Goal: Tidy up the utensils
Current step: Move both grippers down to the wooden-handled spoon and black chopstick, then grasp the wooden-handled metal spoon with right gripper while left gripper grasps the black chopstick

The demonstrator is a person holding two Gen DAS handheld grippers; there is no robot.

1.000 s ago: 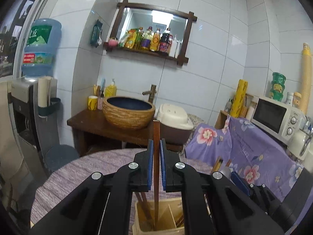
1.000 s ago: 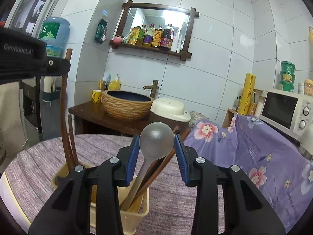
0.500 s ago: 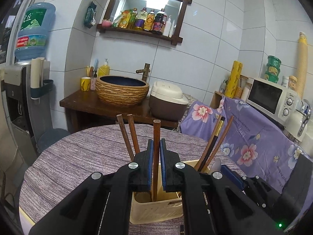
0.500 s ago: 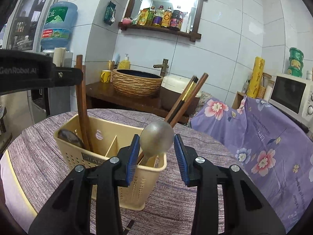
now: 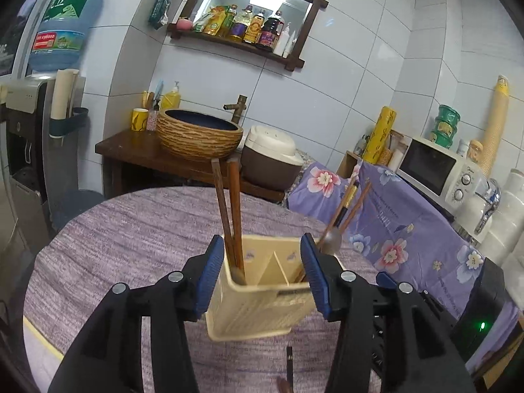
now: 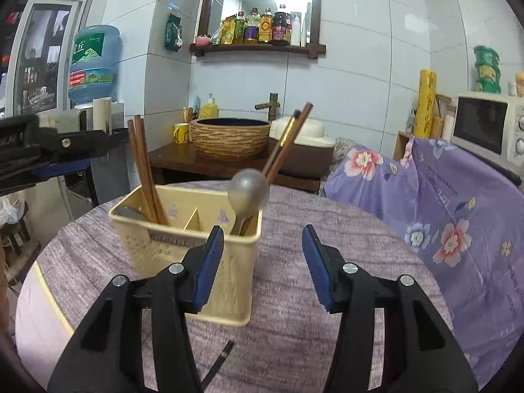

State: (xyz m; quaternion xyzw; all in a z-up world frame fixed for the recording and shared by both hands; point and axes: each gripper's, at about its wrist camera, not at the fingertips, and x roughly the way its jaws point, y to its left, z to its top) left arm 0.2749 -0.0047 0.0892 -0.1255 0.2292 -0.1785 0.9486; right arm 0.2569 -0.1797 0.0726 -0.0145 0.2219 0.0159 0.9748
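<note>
A cream utensil caddy stands on the purple-clothed round table. Brown chopsticks lean in its left compartment. A grey metal spoon and more chopsticks stand in its right compartment. My left gripper is opening; the caddy's near rim shows between its blue pads, which do not press on it. My right gripper is also opening, with nothing between its jaws, just right of the caddy. The left gripper shows at the right wrist view's left edge.
A dark chopstick lies on the cloth in front of the caddy. A floral cloth covers a surface at right, bearing a microwave. A wooden counter with a basin stands behind the table, a water dispenser at left.
The left gripper let go of the brown chopstick, which now stands in the caddy's left compartment. The right gripper released the spoon into the right compartment. Both grippers sank and spread.
</note>
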